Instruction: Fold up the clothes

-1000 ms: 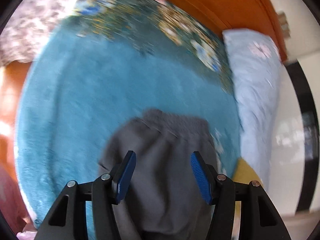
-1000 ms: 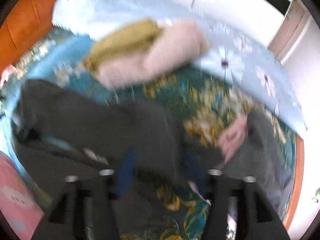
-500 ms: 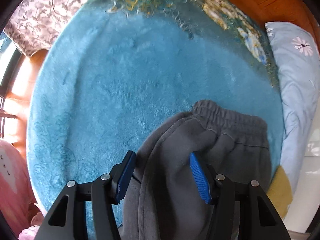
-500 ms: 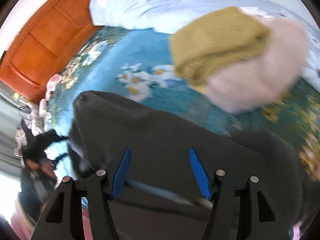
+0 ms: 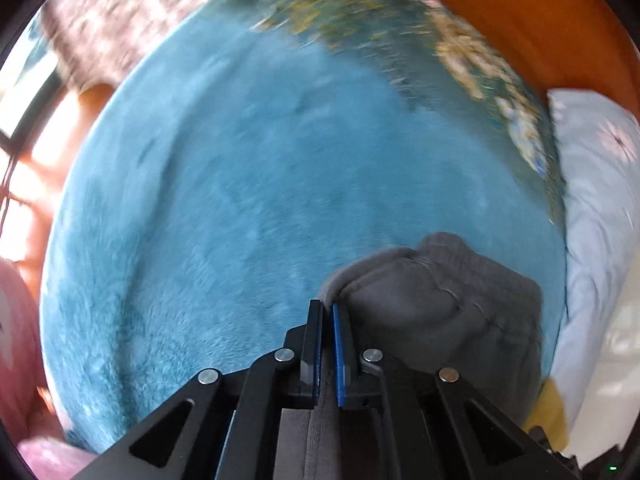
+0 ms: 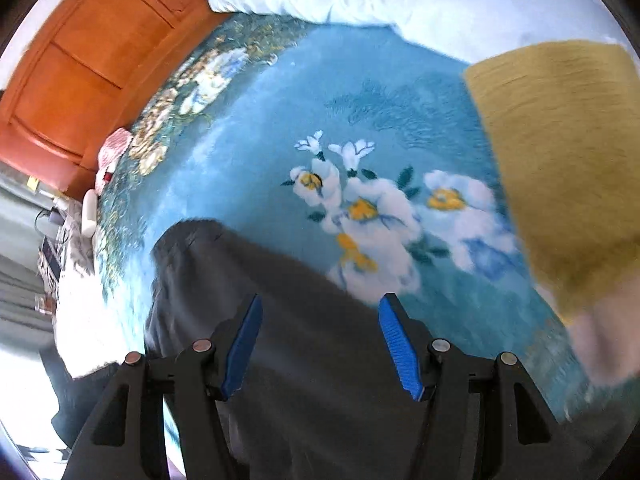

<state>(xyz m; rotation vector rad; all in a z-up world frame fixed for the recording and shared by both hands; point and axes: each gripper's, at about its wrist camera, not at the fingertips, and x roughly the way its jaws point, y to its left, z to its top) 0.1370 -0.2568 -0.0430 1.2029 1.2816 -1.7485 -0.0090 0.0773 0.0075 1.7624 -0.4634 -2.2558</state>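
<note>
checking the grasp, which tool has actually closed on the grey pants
The left tool: its pads pinch the grey pants. The right tool hangs open above them.

Most of the grey sweatpants [image 5: 440, 312] run out under the left gripper [image 5: 327, 316] and off the bottom edge, so only the bunched waistband end shows, and the pinched fold vanishes between the closed pads. The far end of the blue blanket [image 5: 240, 200] and the patterned cloth [image 5: 132, 16] beyond it are smeared past reading. From the right gripper [image 6: 320, 320], the mustard-yellow garment [image 6: 560, 160] is cut by the right edge and blurs into something pale pink [image 6: 604, 344] I can't make out, and the small clutter [image 6: 52, 248] at far left is too tiny to name.
</note>
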